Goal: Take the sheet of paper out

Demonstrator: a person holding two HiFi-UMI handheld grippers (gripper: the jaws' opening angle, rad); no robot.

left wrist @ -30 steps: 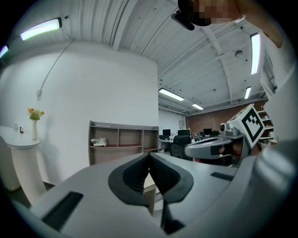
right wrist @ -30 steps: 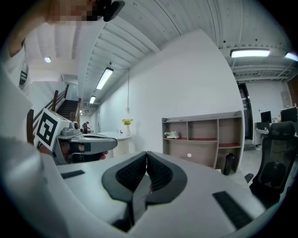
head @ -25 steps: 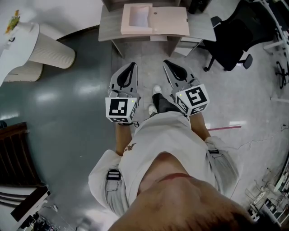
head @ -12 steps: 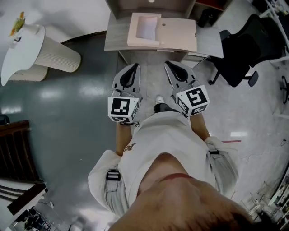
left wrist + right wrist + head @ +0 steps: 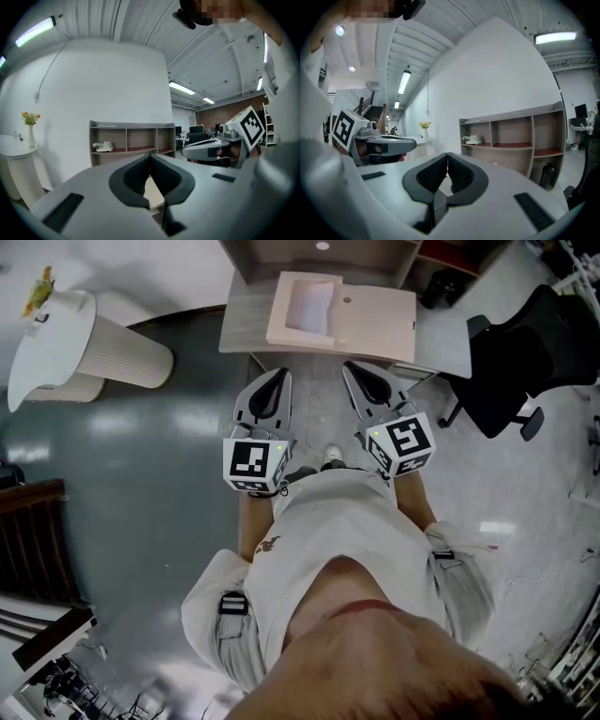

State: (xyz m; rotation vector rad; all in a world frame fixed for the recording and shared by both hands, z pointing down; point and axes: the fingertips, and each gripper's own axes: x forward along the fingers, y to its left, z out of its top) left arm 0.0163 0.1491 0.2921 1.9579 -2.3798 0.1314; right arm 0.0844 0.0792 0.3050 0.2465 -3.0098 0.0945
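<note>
A flat pale pink case [image 5: 375,317] lies on the grey desk [image 5: 242,326] at the top of the head view. Its left part is an open recess with a white sheet of paper [image 5: 310,306] in it. My left gripper [image 5: 278,375] and right gripper [image 5: 353,367] are held side by side over the floor, short of the desk's near edge and pointing at it. Both are shut with nothing between the jaws. In the left gripper view the left gripper [image 5: 150,157] has its tips together. The right gripper [image 5: 447,156] looks the same in its own view.
A white round pedestal table [image 5: 58,345] with a vase of flowers stands at the left. A black office chair [image 5: 525,348] is at the right of the desk. An open shelf unit [image 5: 131,141] stands behind the desk. Dark wooden furniture [image 5: 28,540] is at the far left.
The desk and pink case have come closer and lower in the head view as the person walks toward them. Both grippers moved forward together and stayed shut.
</note>
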